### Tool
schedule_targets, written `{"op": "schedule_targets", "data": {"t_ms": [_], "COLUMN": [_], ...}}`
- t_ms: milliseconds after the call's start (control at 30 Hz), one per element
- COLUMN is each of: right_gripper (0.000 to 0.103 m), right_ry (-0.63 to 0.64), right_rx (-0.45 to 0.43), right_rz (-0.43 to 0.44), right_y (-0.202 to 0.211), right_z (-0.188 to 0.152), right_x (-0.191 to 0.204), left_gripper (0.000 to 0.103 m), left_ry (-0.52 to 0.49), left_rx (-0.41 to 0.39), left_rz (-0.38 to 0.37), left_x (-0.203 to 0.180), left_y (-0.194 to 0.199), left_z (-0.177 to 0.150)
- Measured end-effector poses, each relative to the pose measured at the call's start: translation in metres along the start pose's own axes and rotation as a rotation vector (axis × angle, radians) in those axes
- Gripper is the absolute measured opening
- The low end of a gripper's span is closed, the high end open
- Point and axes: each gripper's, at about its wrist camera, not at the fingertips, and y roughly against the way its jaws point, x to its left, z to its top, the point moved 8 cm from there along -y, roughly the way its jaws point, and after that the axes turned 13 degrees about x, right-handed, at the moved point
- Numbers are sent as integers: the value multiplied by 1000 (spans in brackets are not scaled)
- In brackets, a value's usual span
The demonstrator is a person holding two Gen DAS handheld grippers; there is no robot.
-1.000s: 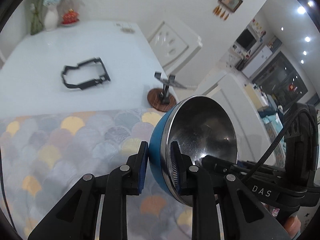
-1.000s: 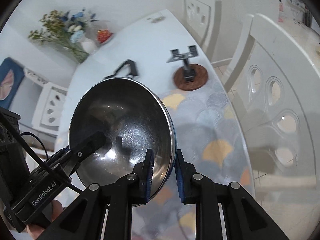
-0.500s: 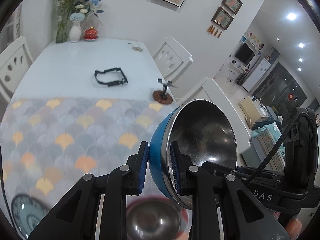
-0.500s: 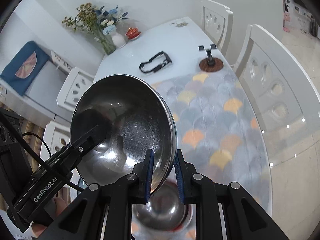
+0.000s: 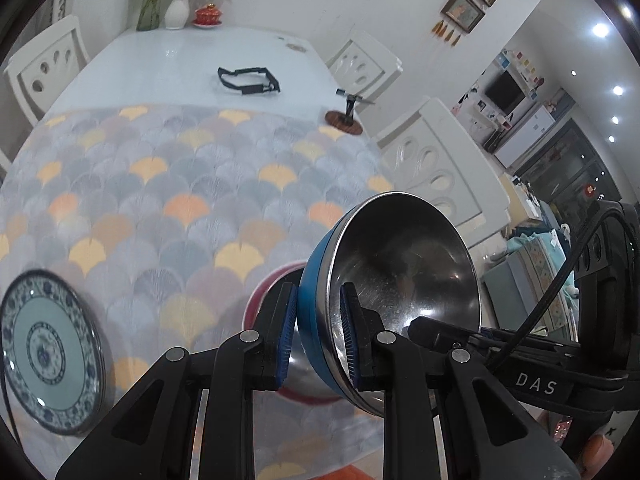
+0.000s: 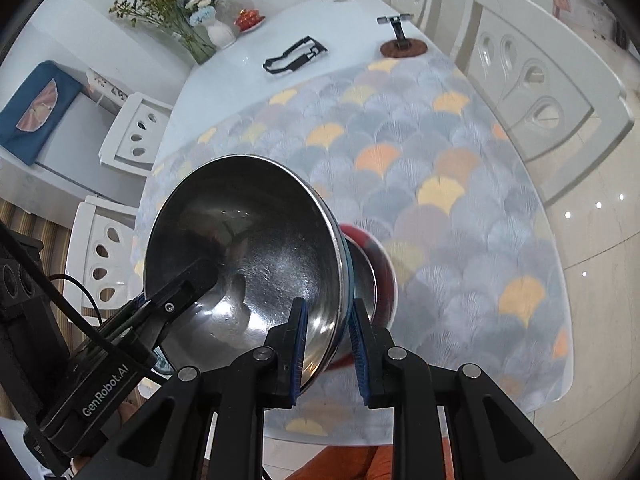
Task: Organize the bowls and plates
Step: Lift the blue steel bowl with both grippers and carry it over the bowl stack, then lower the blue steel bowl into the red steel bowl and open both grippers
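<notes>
A blue bowl [image 5: 400, 264] with a steel inside hangs tilted above the patterned mat [image 5: 160, 200]. My left gripper [image 5: 318, 300] is shut on one side of its rim, one pad inside and one outside. My right gripper [image 6: 328, 312] is shut on the opposite rim of the same blue bowl [image 6: 248, 240]. Just under and behind it a red bowl [image 6: 380, 256] with a steel inside stands on the mat, half hidden; its rim also shows in the left wrist view as the red bowl [image 5: 264, 292]. A blue-and-white patterned plate [image 5: 44, 352] lies at the near left.
Farther up the white table lie a black frame [image 5: 248, 80] and a small stand on a round wooden base [image 5: 346, 120]. A vase of flowers [image 5: 176, 4] stands at the far end. White chairs [image 6: 532, 80] line both sides; the near table edge is close below.
Both grippers, still holding the blue bowl, have drawn back toward the near end of the table. The red bowl and the patterned plate have come into view beneath and beside it.
</notes>
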Motion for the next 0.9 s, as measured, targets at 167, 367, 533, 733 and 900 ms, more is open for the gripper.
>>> {"op": "schedule_targets", "data": {"t_ms": [167,367,533,733,900], "right_gripper": [22,23,23,23,27], "right_ry": [-12,-33,-47,-81,-84], "right_rx": [7,31,52,58,44], "right_rz": [4,-6,-17,2,20], "right_y": [-9,-27,-40,-45,-40], "right_z": [-5,-7,-7,-5,-3], "right_x": [-4,-11,-15,-20,-19], "left_gripper": [19,18,18,19,21], "left_ry": [-11,-9,-11,-24,-18], "left_rx": [16,61,86,107,57], "left_rz": [18,29,31,35,43], "left_x": [4,12,16,20,28], "left_y": [-13,-36,-47,-52,-37], "left_z": [-11,-17,-20,-18,-11]}}
